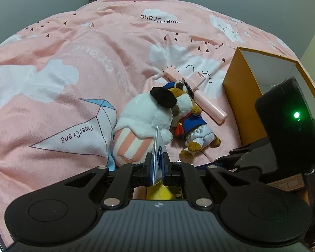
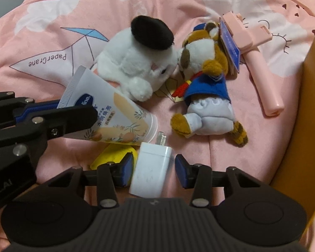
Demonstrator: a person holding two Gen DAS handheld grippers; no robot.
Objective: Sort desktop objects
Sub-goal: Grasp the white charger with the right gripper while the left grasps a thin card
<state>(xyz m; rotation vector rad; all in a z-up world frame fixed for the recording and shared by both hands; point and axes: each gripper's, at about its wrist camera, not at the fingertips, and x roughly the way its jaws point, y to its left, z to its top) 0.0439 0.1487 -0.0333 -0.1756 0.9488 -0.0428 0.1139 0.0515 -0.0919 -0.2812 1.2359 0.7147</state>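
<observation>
here the left gripper [image 1: 157,163] is clamped on the flat end of a cream tube [image 2: 113,115]; the right gripper [image 2: 154,171], half open, straddles a white charger [image 2: 151,174], gripping nothing.

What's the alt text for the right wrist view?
The open right gripper straddles a white plug-in charger block on a pink printed blanket. The left gripper holds a white lotion tube.

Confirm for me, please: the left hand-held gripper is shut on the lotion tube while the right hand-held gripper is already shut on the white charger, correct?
Not quite. The left hand-held gripper is shut on the lotion tube, but the right hand-held gripper is open: in the right wrist view its fingers straddle the white charger, with a gap at the right finger.
</observation>
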